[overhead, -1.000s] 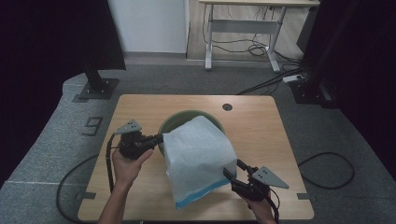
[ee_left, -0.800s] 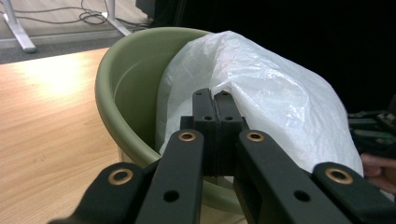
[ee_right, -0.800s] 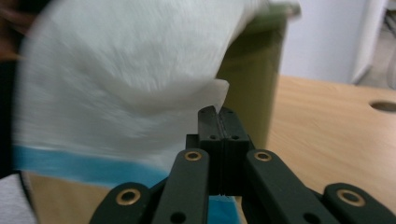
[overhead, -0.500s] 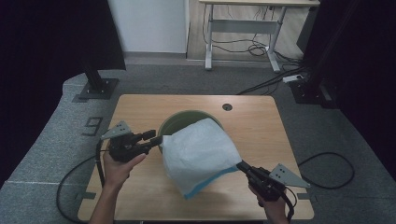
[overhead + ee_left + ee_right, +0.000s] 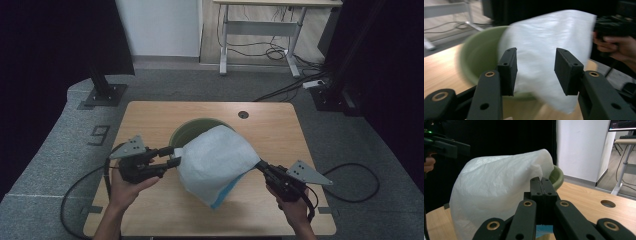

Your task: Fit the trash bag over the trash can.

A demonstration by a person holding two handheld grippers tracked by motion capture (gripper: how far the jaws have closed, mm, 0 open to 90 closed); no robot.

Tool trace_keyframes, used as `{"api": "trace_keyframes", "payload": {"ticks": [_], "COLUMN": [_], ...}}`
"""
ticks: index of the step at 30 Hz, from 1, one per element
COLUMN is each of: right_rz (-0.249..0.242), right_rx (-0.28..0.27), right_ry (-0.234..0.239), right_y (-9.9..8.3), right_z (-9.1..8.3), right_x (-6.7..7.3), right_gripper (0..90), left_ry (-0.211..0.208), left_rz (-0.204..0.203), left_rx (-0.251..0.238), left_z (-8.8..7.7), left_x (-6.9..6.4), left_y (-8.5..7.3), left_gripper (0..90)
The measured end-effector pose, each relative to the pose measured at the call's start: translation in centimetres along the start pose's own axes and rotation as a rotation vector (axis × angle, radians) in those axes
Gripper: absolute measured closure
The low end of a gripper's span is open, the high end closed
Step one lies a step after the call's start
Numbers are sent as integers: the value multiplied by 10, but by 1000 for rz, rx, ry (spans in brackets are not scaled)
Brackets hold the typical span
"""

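Observation:
A white plastic bag (image 5: 215, 160) with a blue edge is draped over a round green bin (image 5: 187, 131) on the wooden table. My left gripper (image 5: 176, 156) is at the bag's left edge. Its jaws have just been opening and stand apart, and the pads do not press on the bag. In the left gripper view, the bag (image 5: 549, 37) and the bin (image 5: 481, 50) lie just beyond the left gripper (image 5: 535, 71). My right gripper (image 5: 260, 167) is shut on the bag's right edge and holds it up. In the right gripper view, the bag (image 5: 499, 180) billows ahead of the right gripper (image 5: 541, 187).
The table (image 5: 150, 115) has a round cable hole (image 5: 243, 114) at the back right. Cables trail from both grippers over the table's edges onto the grey floor. A black stand base (image 5: 102, 95) is at the back left, and a white desk frame (image 5: 260, 55) stands behind.
My left gripper has let go of the bag's left edge and opened. My right gripper has shut on the bag's right edge and risen, pulling the bag to the right.

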State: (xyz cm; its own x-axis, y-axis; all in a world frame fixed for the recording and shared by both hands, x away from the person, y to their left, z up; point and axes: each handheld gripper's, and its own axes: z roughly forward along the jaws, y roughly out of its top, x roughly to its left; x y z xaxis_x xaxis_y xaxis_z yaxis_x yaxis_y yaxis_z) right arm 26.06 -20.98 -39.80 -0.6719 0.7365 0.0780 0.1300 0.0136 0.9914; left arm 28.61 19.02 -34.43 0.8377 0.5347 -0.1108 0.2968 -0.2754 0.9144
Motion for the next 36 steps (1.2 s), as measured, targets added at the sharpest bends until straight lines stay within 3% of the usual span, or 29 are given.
{"api": "trace_keyframes", "payload": {"ticks": [7,16,21,31,36], "right_rz": [16,39,52,49,77], "right_rx": [26,23,15,9,5], "right_ry": [-9,-8,9,27,50], "right_y": [3,1,2,4,4], "right_z": [7,7,6,5,6], "right_x": [3,5,8,17,19], "right_gripper": [889,889,889,889,890], "left_ry": [-65,-112,-112,-90,-68], "left_rz": [63,100,116,122,133], "left_rx": [41,111,142,160,169], "left_z": [25,58,71,82,88], "left_x": [-29,-48,-54,-60,-64], "left_y": [7,8,8,2,-3], "left_gripper": [526,478,447,412,374]}}
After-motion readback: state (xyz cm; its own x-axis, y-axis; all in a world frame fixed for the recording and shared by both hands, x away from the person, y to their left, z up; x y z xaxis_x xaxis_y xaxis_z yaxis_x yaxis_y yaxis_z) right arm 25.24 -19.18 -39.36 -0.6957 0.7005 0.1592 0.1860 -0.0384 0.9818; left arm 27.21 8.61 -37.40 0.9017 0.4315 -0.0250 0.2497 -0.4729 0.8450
